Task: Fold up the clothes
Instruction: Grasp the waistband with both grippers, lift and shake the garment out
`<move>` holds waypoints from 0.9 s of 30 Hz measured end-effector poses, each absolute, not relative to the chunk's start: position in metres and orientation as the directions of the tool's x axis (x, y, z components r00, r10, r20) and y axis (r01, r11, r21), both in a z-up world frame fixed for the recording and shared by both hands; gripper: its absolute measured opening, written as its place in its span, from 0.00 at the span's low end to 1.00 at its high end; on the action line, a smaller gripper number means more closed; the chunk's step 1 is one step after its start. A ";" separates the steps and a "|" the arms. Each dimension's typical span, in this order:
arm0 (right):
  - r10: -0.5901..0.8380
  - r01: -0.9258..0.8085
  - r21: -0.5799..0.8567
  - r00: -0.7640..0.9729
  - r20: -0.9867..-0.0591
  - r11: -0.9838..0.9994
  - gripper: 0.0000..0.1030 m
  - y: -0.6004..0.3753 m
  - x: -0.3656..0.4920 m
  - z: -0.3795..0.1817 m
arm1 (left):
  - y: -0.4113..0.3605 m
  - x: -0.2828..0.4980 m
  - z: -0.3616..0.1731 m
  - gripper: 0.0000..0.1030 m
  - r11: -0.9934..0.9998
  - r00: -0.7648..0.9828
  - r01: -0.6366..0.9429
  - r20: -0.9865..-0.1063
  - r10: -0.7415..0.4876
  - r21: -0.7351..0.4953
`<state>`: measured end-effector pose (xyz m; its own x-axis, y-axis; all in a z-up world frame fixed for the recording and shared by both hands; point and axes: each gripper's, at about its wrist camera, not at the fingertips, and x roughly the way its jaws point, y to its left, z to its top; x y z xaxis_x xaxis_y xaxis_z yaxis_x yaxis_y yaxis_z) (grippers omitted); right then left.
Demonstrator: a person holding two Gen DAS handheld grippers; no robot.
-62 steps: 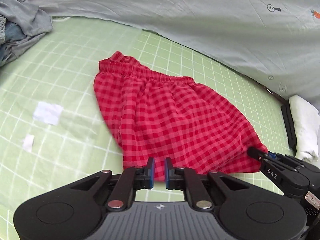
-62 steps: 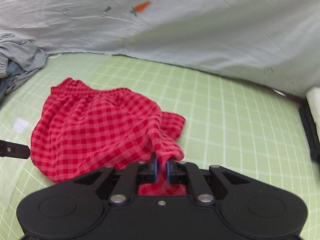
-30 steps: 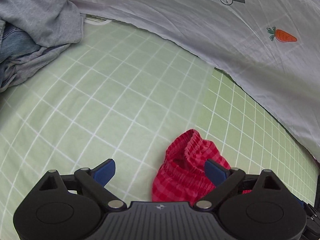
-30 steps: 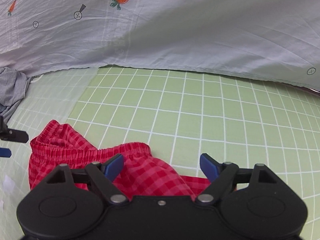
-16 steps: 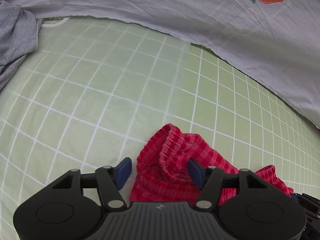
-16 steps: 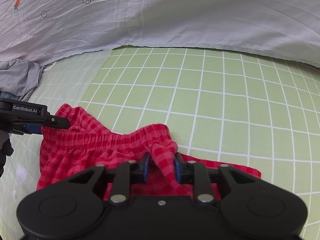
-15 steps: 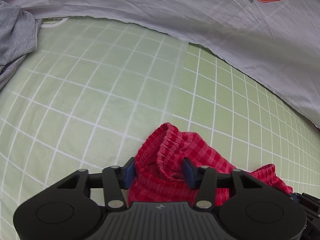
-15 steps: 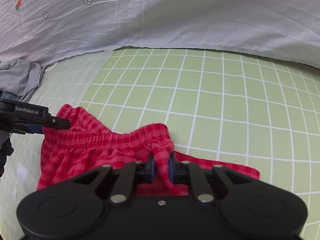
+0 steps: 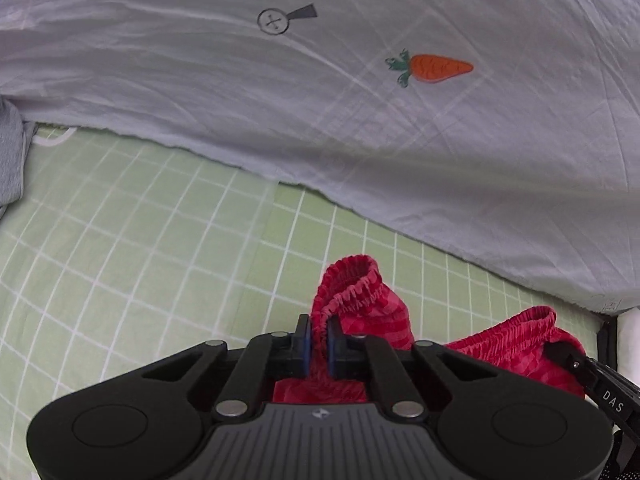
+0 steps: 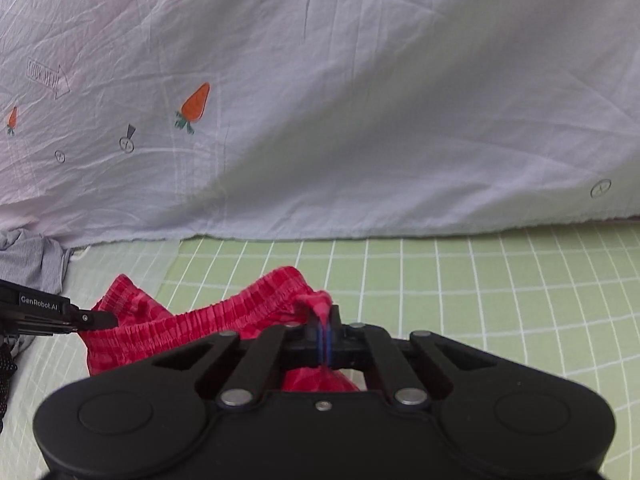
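A pair of red checked shorts (image 9: 368, 312) with an elastic waistband hangs between my two grippers above the green grid sheet (image 9: 140, 248). My left gripper (image 9: 316, 340) is shut on the left end of the waistband. My right gripper (image 10: 323, 334) is shut on the right end of the waistband, and the shorts (image 10: 224, 316) stretch from it to the left. The right gripper's tip (image 9: 568, 356) shows at the right of the left wrist view. The left gripper's tip (image 10: 96, 319) shows at the left of the right wrist view. The rest of the shorts is hidden below the grippers.
A pale grey sheet with carrot prints (image 9: 400, 100) rises behind the green sheet, also in the right wrist view (image 10: 360, 120). Grey clothes (image 10: 32, 264) lie at the far left. A white item (image 9: 628, 344) lies at the right edge.
Both grippers closed on the waistband ends of the shorts and have lifted them. Both views now tilt up toward the carrot sheet.
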<state>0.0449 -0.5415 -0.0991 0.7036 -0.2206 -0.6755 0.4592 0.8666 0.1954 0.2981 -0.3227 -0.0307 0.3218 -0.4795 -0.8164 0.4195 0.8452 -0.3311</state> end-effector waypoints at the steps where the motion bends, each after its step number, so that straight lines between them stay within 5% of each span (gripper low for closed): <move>1: -0.239 0.462 0.191 0.718 -0.653 0.866 0.02 -0.547 0.049 -0.089 | -0.329 0.303 -0.019 0.08 0.841 0.344 0.417 -0.796 -0.497 -0.345; 10: -0.319 0.389 0.175 0.890 -0.327 0.905 0.02 -0.559 0.057 0.040 | -0.326 0.296 0.126 0.08 0.797 0.606 0.469 -0.517 -0.604 -0.382; 16: -0.292 0.320 0.196 0.943 -0.156 0.927 0.02 -0.523 0.008 0.091 | -0.282 0.240 0.165 0.08 0.777 0.684 0.455 -0.388 -0.618 -0.435; 21: -0.274 0.336 0.203 0.920 -0.282 0.920 0.02 -0.494 -0.027 0.049 | -0.246 0.203 0.102 0.08 0.824 0.639 0.292 -0.542 -0.546 -0.485; 27: -0.232 0.481 0.257 0.741 -0.630 0.838 0.02 -0.474 -0.073 -0.069 | -0.196 0.165 -0.042 0.10 0.905 0.332 0.072 -0.845 -0.419 -0.420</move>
<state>-0.0728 -0.4743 -0.0694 0.7409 -0.2322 -0.6303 0.4814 0.8379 0.2571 0.1647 -0.1958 -0.0417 0.3322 -0.4190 -0.8451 0.0719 0.9046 -0.4202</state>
